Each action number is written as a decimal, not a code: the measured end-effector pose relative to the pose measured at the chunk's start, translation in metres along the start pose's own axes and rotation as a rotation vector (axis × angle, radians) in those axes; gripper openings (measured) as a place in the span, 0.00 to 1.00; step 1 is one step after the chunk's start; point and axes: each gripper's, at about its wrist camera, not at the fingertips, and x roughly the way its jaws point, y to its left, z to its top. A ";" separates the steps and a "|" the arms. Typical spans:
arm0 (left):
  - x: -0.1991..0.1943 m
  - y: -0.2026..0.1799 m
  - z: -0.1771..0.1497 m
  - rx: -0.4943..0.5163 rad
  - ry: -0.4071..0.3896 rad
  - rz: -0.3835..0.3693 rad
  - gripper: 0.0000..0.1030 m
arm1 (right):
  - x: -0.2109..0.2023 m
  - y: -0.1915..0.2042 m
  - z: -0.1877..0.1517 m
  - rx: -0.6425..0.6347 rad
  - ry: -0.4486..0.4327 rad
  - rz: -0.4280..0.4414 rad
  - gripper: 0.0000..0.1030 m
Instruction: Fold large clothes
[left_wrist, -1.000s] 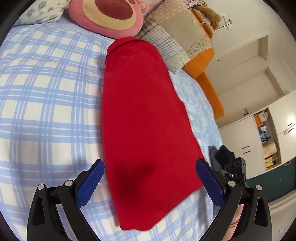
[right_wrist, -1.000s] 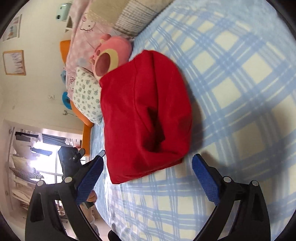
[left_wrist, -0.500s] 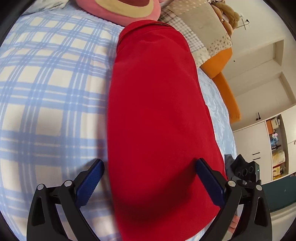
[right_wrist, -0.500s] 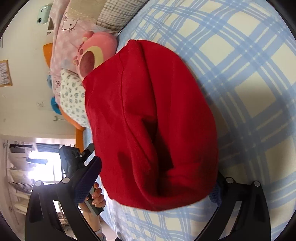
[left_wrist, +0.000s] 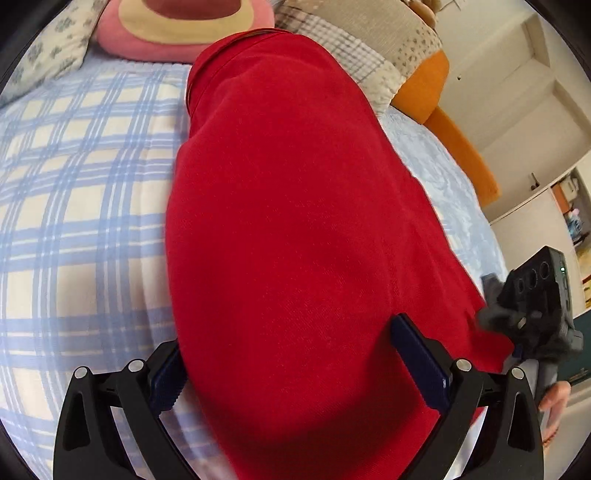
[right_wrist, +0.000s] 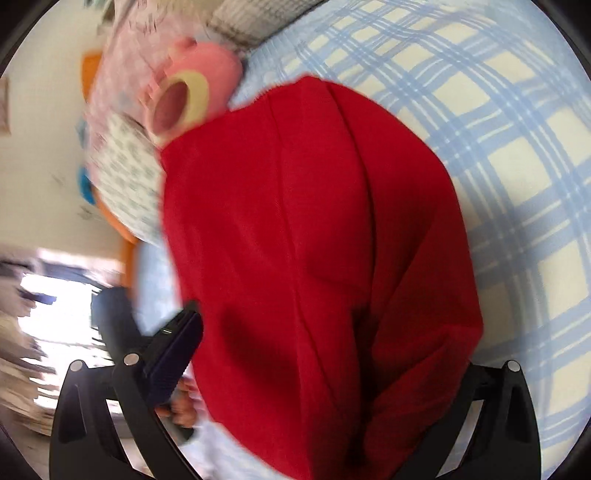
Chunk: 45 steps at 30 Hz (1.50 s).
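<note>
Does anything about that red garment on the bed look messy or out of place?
Nothing stands out. The red garment lies folded lengthwise on the checked bedspread, with only soft creases showing in the right wrist view.

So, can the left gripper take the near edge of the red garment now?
Probably yes: the left gripper is open, the red garment lies between its fingers, nothing blocks.

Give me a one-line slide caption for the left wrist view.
Open left hand-held gripper straddling the near end of a folded red garment on a blue plaid bedspread.
</note>
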 end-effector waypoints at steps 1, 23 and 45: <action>0.002 0.002 0.000 -0.014 -0.001 -0.008 0.98 | 0.001 0.002 -0.003 -0.015 -0.018 -0.012 0.97; -0.093 -0.096 -0.010 0.185 -0.126 0.050 0.33 | -0.080 0.085 -0.046 -0.237 -0.194 0.037 0.28; -0.169 -0.477 -0.089 0.591 -0.347 -0.159 0.32 | -0.460 -0.027 -0.178 -0.167 -0.698 -0.037 0.27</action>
